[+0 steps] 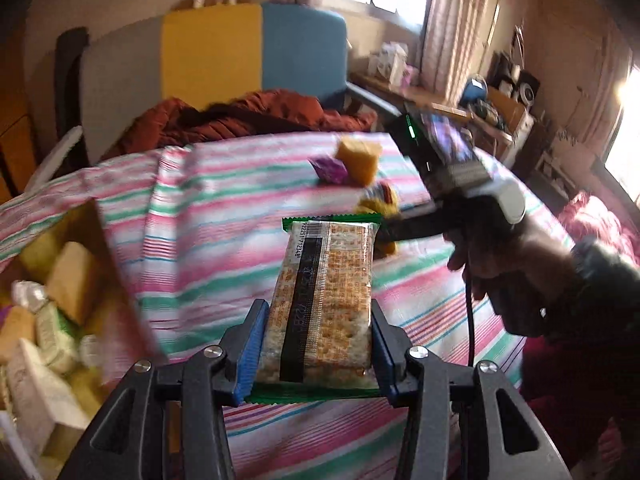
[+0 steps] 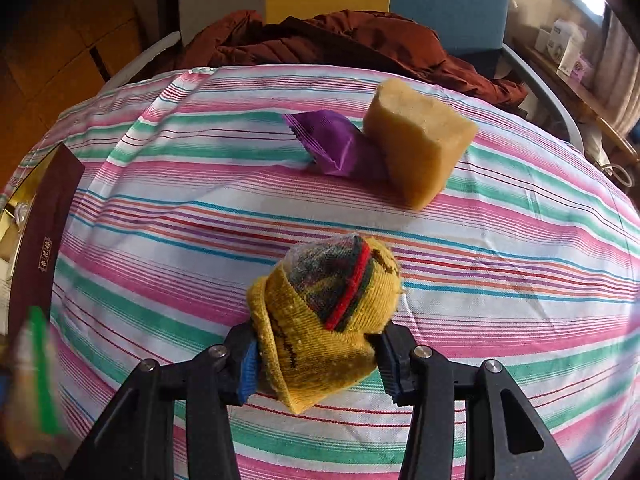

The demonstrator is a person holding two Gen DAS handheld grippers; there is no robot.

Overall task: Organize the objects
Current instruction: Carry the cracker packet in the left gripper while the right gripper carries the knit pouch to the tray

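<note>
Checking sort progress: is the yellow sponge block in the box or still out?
Out. The sponge block lies on the striped cloth against the purple packet.

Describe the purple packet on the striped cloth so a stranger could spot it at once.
Start at the striped cloth covering the table, then look towards its far side, in front of the rust-red jacket. There the purple packet lies flat, touching a tan spongy block on its right. It is the only glossy purple wrapper with crimped ends.
</note>
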